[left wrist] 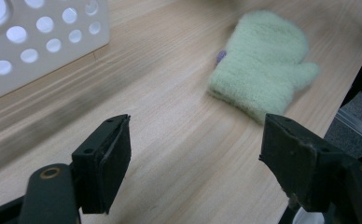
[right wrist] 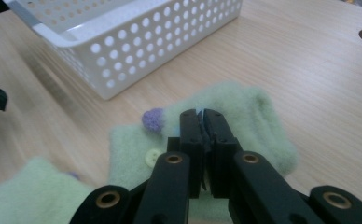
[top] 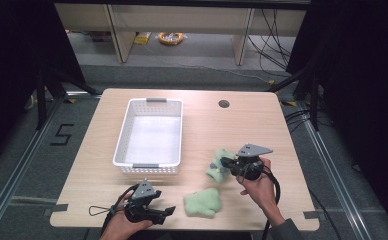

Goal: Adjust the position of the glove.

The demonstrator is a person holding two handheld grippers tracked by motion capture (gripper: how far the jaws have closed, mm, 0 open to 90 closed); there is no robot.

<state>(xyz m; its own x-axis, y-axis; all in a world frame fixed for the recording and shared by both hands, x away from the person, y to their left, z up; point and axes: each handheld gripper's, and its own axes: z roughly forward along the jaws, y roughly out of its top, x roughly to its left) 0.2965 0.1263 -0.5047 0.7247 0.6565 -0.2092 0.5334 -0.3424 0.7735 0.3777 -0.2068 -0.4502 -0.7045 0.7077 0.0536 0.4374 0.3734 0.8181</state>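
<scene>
Two fuzzy pale green mittens are on the wooden table (top: 242, 125). One mitten (top: 203, 202) lies flat near the front edge; the left gripper view has it (left wrist: 263, 65) ahead of the jaws. My left gripper (top: 166, 212) (left wrist: 195, 123) rests low just left of it, open, with bare table between its jaws. The other mitten (top: 218, 167) (right wrist: 258, 126) has a purple pompom (right wrist: 152, 119) and a pale button (right wrist: 152, 158). My right gripper (top: 224, 162) (right wrist: 202, 114) is shut on its fabric, and it hangs tilted from the jaws.
A white perforated basket (top: 147, 167) (right wrist: 137, 51) stands empty left of centre, its corner (left wrist: 39, 42) close to the left gripper. A round cable hole (top: 224, 104) is in the table's far right part. Dark floor and rails surround the table.
</scene>
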